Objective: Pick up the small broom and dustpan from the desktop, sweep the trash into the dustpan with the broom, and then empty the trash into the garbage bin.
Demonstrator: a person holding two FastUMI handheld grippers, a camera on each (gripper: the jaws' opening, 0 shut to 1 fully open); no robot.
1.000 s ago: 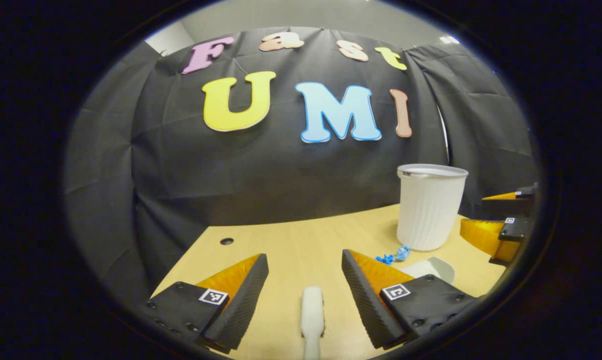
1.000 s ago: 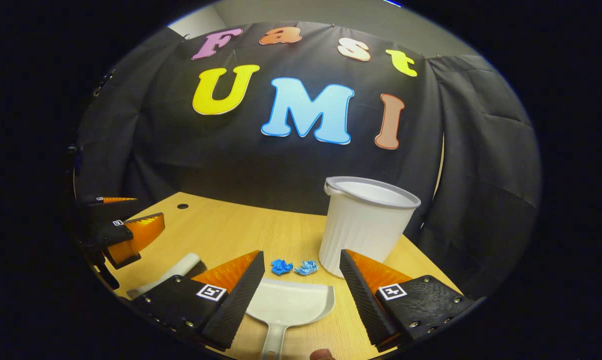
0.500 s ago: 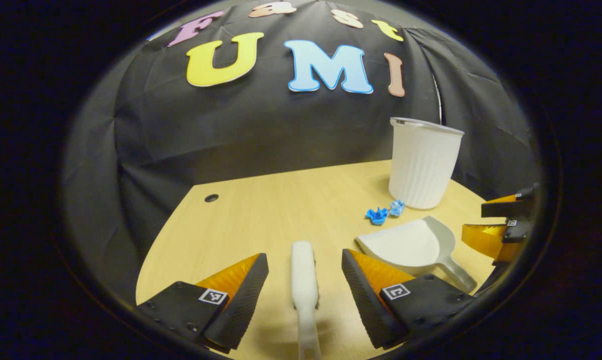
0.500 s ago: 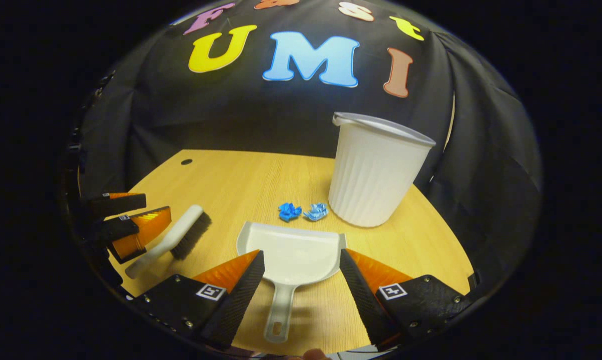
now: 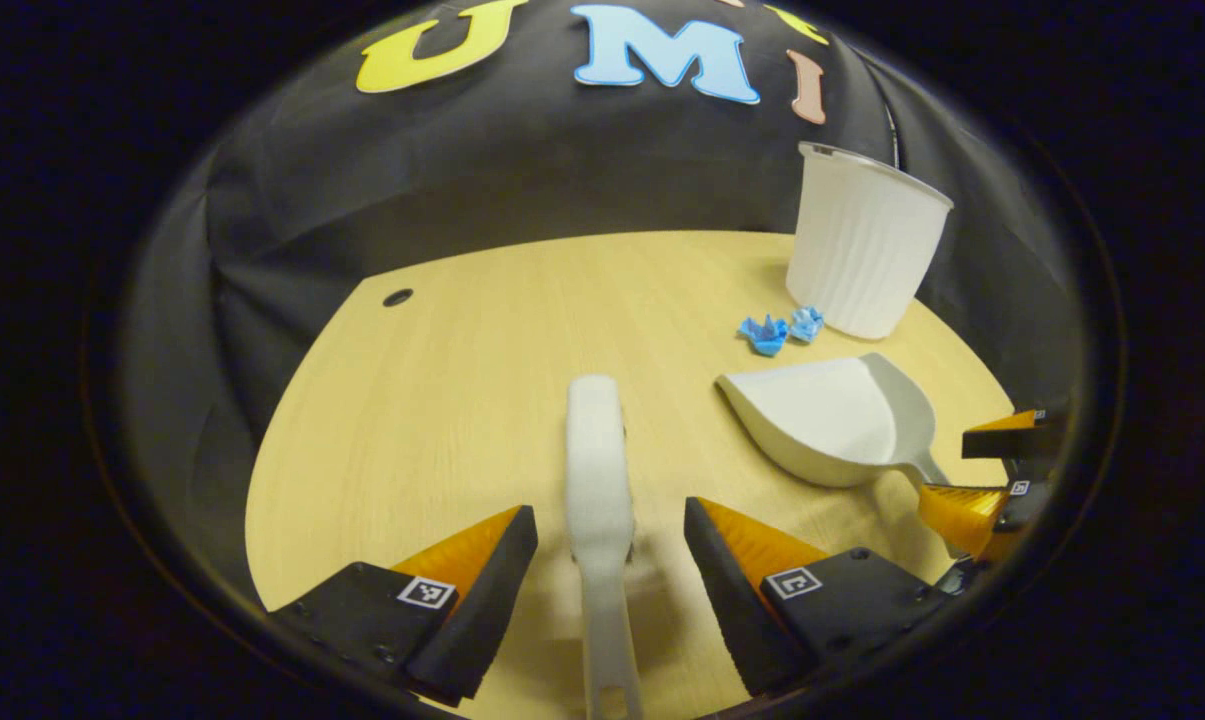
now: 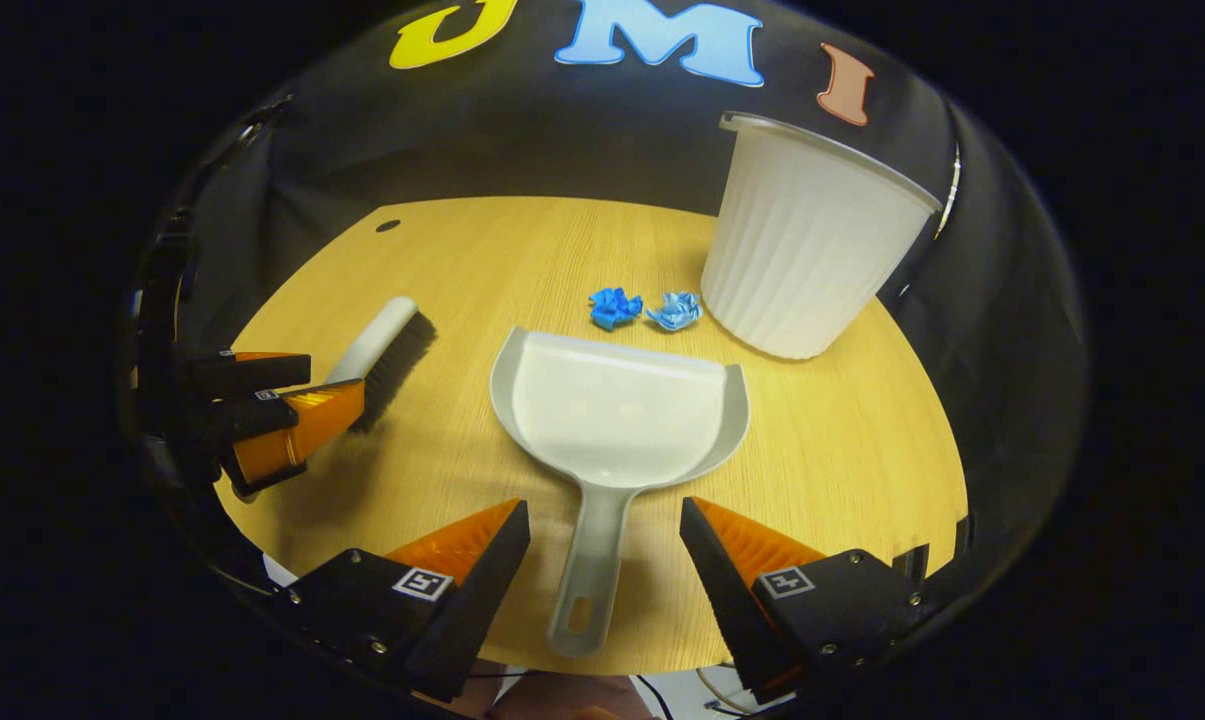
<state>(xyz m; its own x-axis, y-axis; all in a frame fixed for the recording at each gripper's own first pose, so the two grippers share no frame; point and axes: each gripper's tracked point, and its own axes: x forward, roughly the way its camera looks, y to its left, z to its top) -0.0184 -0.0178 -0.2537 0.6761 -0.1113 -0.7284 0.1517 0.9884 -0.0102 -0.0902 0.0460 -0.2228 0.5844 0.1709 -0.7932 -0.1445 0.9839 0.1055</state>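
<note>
The small white broom (image 5: pixel 597 490) lies on the wooden desktop (image 5: pixel 462 380), its handle running between the fingers of my open left gripper (image 5: pixel 610 535), which touch nothing. The grey-white dustpan (image 6: pixel 617 410) lies flat with its handle (image 6: pixel 590 575) between the fingers of my open right gripper (image 6: pixel 605 535). Two crumpled blue scraps (image 6: pixel 644 308) sit just beyond the pan's mouth, beside the white ribbed garbage bin (image 6: pixel 807 245). The right gripper view has the broom (image 6: pixel 382 350) and left gripper (image 6: pixel 262 415) at its left. The left gripper view has the dustpan (image 5: pixel 827 420), scraps (image 5: pixel 780 330), bin (image 5: pixel 862 255) and right gripper (image 5: pixel 997 475) at its right.
A small round hole (image 6: pixel 388 226) marks the desktop's far left corner. Black cloth closes the booth behind and beside the desk. The near desk edge (image 6: pixel 662 672) runs just under my right gripper.
Both grippers have tilted down and come lower over the desk. The broom handle and the dustpan handle now lie further in between the open fingers.
</note>
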